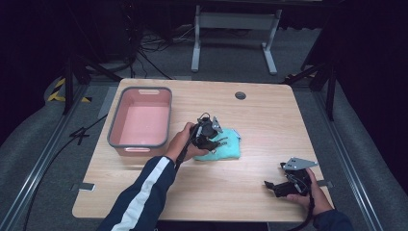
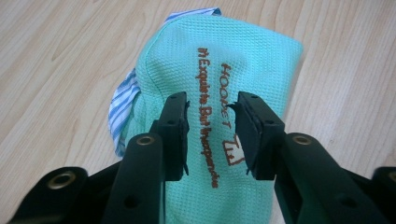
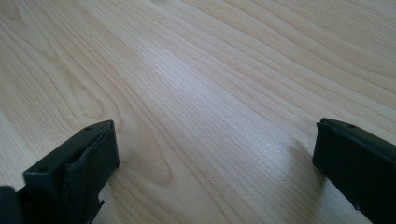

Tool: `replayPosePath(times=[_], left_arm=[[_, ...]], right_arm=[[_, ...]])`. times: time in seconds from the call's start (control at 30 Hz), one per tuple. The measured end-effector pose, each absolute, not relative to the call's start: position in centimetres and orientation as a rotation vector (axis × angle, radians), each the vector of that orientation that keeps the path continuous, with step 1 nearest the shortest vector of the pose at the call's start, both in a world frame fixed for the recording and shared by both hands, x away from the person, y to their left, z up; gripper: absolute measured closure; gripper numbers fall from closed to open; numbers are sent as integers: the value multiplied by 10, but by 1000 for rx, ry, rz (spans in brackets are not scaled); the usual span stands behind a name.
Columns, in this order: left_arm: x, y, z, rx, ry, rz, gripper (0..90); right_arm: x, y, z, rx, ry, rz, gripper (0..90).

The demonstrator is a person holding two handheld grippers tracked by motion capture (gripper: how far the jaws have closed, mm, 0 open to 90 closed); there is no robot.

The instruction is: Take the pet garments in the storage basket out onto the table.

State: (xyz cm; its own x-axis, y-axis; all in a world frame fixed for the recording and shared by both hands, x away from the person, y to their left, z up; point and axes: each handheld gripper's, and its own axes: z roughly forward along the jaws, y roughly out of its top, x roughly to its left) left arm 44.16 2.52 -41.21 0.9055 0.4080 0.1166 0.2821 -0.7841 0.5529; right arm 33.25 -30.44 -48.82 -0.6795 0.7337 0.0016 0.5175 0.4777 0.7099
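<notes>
Left tool [image 2: 211, 133] hovers directly over the folded mint-green waffle-weave cloth [image 2: 219, 70] at mid tabletop [image 1: 250, 192], jaws narrowly apart astride its lettering, cloth's long axis running along the tool's line; right tool [image 1: 270, 186], wide open, sits well apart at near right.

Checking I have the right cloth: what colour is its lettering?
Orange-red lettering on the mint-green cloth; the left gripper view shows it best.

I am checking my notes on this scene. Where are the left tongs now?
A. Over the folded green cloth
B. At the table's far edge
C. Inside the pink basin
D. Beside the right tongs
A: the left tongs sit partly open over the green cloth, apart from the pink basin.
</notes>
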Motion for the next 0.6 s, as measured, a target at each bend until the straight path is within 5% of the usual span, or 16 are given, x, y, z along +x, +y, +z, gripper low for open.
replayPosePath(times=[0.6], left_arm=[[419,33,-389,2516,450,361,378]], right_arm=[[333,-304,-488,1061,2426,1011,5]])
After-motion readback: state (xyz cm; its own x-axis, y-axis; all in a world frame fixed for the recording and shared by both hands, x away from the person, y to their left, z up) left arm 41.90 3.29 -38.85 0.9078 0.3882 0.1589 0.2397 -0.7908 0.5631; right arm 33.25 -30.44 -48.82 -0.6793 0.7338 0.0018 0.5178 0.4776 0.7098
